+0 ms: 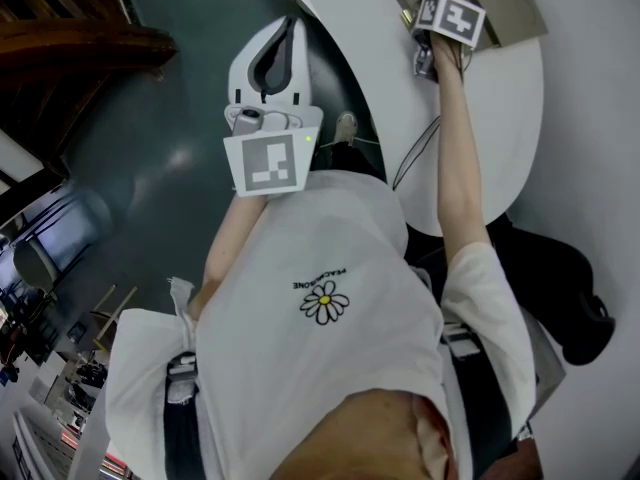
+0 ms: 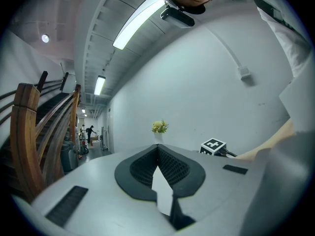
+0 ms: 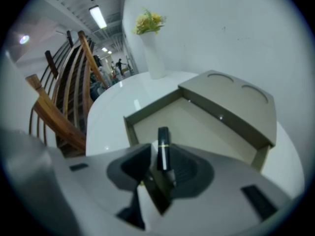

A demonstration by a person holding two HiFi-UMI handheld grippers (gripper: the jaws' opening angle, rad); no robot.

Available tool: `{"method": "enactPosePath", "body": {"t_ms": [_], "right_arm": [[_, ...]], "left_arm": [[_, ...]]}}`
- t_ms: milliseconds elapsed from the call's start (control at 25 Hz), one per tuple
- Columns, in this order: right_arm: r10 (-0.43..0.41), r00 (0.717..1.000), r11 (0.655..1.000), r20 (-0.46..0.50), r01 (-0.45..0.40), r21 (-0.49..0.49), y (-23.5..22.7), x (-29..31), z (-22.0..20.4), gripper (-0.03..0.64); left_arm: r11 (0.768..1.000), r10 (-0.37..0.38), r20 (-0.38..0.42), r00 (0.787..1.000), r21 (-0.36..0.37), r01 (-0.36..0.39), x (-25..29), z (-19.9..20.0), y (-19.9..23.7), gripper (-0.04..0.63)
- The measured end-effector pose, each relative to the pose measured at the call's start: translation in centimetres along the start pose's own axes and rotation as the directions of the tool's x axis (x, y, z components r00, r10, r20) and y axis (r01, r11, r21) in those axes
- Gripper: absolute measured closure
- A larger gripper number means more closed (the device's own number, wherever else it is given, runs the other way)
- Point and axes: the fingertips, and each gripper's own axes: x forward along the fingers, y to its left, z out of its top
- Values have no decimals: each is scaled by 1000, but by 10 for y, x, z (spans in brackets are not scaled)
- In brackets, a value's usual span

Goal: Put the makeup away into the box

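White table (image 3: pixel 110 117) bears the open box (image 3: pixel 147 113); our right gripper (image 3: pixel 158 173), clamped on the black tube (image 3: pixel 163 146), should sink inside before we release.

Left tongs (image 2: pixel 158 150) closed, right tongs (image 3: pixel 158 154) clamped.

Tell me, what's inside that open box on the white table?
The box floor that shows is bare beige. The right tool and the black tube in it cover the near part, so that is unseen.
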Motion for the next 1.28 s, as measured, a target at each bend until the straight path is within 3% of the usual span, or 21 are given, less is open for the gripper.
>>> {"method": "enactPosePath", "body": {"t_ms": [200, 360, 440, 560, 720, 880, 1040, 1280], "right_arm": [[-18, 999, 1000, 33, 18, 2, -1, -6, 6, 483], [-34, 992, 999, 122, 34, 2, 2, -26, 25, 484], [-48, 979, 999, 200, 48, 6, 5, -44, 39, 513], [-78, 937, 997, 340, 82, 2, 15, -81, 61, 567], [-45, 852, 996, 522, 78, -41, 43, -143, 83, 578], [54, 729, 987, 682, 64, -147, 81, -208, 86, 580], [140, 615, 969, 776, 75, -235, 119, -262, 73, 581], [128, 473, 972, 871, 116, -206, 144, -310, 33, 584]], "left_arm": [[1000, 1, 6, 1000, 5, -1, -2, 4, 2, 575], [1000, 1, 27, 1000, 6, -1, -1, 10, 2, 575], [1000, -5, 29, 1000, 8, 5, -1, 12, 1, 575], [1000, -16, 40, 999, 9, 15, -2, 17, 2, 575], [1000, -22, 73, 997, -6, 23, 0, 25, 2, 575], [999, -41, 117, 992, -7, 42, 1, 37, -2, 575], [998, -64, 159, 985, -12, 66, 1, 50, -7, 575], [995, -86, 185, 979, -27, 92, -1, 57, -9, 575]]}}
